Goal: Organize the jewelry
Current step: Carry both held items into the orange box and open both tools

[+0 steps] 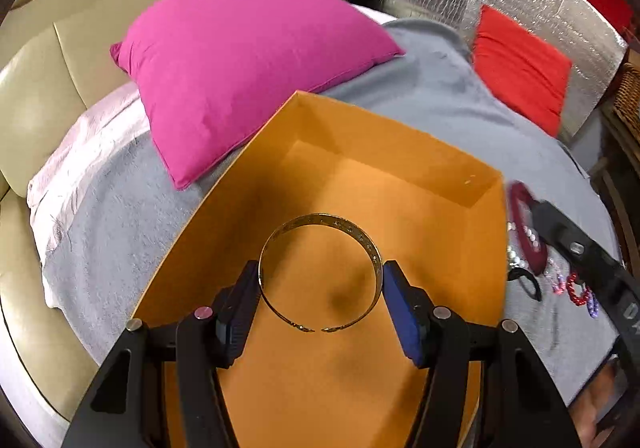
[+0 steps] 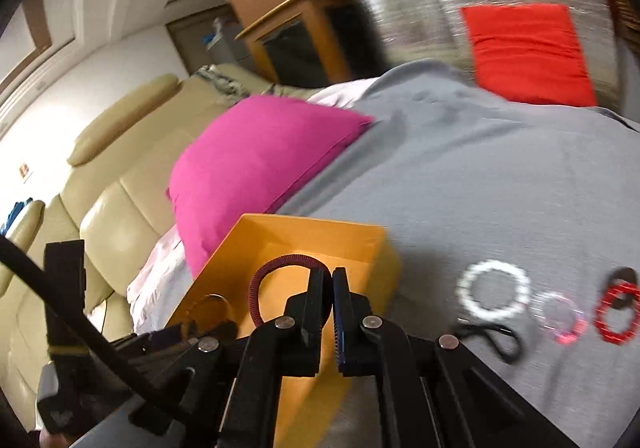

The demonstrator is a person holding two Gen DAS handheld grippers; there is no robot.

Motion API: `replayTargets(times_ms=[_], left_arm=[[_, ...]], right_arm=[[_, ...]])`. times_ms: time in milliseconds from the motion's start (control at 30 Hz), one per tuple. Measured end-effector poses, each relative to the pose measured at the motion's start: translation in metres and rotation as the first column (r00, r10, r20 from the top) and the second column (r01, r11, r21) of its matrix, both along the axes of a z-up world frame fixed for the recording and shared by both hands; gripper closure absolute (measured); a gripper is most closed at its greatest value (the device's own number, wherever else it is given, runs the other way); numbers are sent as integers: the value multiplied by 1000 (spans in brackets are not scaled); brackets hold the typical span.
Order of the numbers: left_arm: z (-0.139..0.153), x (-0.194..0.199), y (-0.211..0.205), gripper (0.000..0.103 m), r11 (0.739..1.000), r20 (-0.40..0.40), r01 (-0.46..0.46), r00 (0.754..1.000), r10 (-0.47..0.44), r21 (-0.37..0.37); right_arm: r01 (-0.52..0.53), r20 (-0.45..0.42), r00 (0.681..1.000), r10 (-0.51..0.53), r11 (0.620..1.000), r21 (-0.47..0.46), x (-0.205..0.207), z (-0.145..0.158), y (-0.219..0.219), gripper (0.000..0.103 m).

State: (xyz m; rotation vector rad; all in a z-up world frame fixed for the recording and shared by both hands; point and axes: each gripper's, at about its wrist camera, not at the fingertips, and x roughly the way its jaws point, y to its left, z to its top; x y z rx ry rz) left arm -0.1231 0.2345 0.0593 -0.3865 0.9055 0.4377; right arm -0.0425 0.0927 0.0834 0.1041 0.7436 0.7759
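My left gripper (image 1: 320, 272) is shut on a gold cuff bangle (image 1: 320, 216), its blue pads pressing both sides of the ring. It holds the bangle over the open orange box (image 1: 400, 175) on the grey blanket. My right gripper (image 2: 328, 276) is shut on a dark red coiled bangle (image 2: 280, 262) just above the box's near right corner (image 2: 376, 248). In the left wrist view that red bangle (image 1: 524, 224) and the right gripper (image 1: 536, 209) show blurred at the box's right edge.
More jewelry lies on the grey blanket (image 2: 460, 167) right of the box: a white bead bracelet (image 2: 494, 290), a black hair tie (image 2: 492, 336), a pink bracelet (image 2: 560, 318) and a red bead bracelet (image 2: 616, 314). A magenta pillow (image 1: 248, 59) lies behind the box, with a red cushion (image 1: 520, 67) farther right and a beige sofa (image 1: 48, 87) on the left.
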Motion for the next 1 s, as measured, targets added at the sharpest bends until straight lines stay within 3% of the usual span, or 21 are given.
replayTargets(times_ms=[200, 300, 433, 700, 1000], left_arm=[[-10, 8, 16, 40, 997, -45, -63, 997, 64, 42], [-7, 5, 18, 40, 994, -44, -82, 995, 86, 70], [-4, 2, 17, 40, 993, -23, -81, 996, 84, 87], [13, 8, -9, 40, 983, 28, -51, 999, 47, 176], [31, 18, -59, 40, 975, 79, 8, 997, -26, 223]], right_arm=[[-14, -54, 998, 11, 999, -50, 8, -22, 32, 94], [-4, -116, 993, 2, 1000, -21, 16, -28, 25, 74], [35, -103, 994, -31, 999, 31, 18, -22, 9, 74], [158, -84, 985, -150, 981, 109, 22, 3, -63, 74], [344, -191, 922, -338, 939, 1, 40, -15, -173, 75]])
